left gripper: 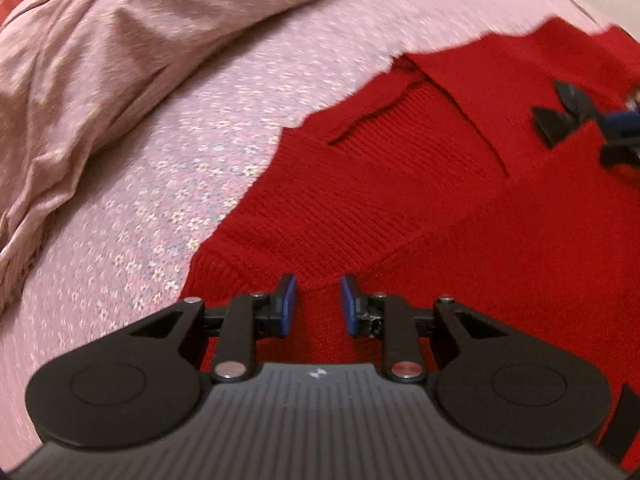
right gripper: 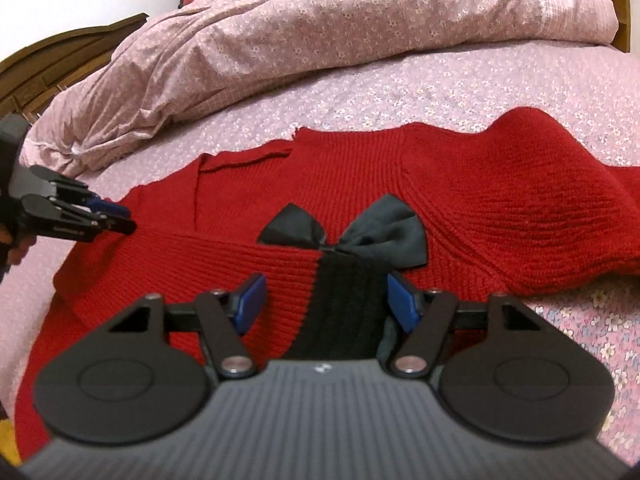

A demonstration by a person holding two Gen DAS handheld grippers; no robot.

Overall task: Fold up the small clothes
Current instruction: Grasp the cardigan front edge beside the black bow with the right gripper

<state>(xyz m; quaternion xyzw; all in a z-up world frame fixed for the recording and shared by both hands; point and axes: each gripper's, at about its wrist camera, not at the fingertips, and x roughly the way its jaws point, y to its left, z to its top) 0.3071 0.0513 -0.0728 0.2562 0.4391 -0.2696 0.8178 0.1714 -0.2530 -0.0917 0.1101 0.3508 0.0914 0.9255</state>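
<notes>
I see the red sweater (right gripper: 420,184) lying spread out on the pink flowery bed (right gripper: 480,84), so it is flat and ready to fold. Its black bow (right gripper: 360,224) faces up. My left gripper (left gripper: 318,302) hangs low over the sweater's left part with its tongs spread and nothing between them. I think it sits there to grab that side. My right gripper (right gripper: 322,302) hovers over the black strip (right gripper: 344,300) under the bow, tongs spread wide, holding nothing. The lumpy quilt (right gripper: 320,28) is pushed back, well apart from the sweater, to leave room.
</notes>
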